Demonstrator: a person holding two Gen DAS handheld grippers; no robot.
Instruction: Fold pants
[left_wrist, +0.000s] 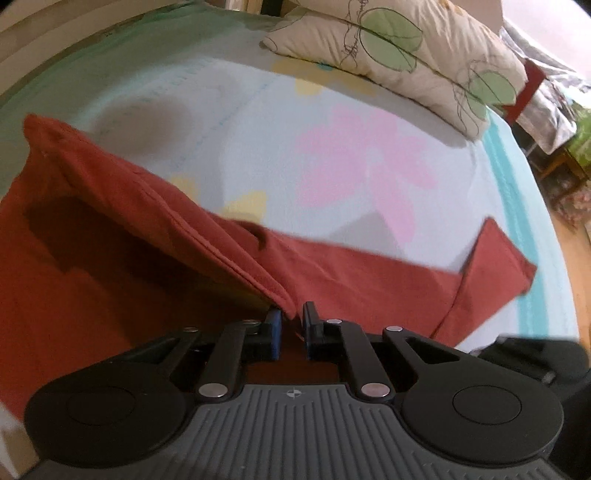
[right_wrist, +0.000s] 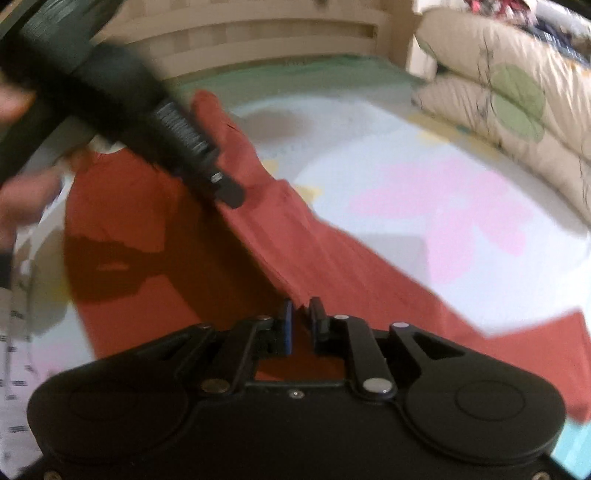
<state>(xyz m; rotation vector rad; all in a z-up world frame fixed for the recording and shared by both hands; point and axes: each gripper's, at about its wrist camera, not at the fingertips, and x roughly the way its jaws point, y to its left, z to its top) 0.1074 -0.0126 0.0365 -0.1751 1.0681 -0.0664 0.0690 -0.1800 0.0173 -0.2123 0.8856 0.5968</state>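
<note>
Rust-red pants (left_wrist: 110, 236) lie spread on a bed with a pale flowered sheet (left_wrist: 332, 140). My left gripper (left_wrist: 291, 317) is shut on a raised fold of the pants and lifts that edge off the bed. One leg runs right to a turned-over cuff (left_wrist: 495, 266). In the right wrist view my right gripper (right_wrist: 303, 314) is shut on the pants (right_wrist: 325, 258) along the same lifted ridge of cloth. The left gripper (right_wrist: 232, 197) shows there as a dark blurred tool at upper left, over the pants.
A cream pillow with green leaves (left_wrist: 406, 55) lies at the far side of the bed; it also shows in the right wrist view (right_wrist: 517, 110). A wooden headboard (right_wrist: 277, 37) stands behind. The bed edge (left_wrist: 535, 240) and wooden floor are at right.
</note>
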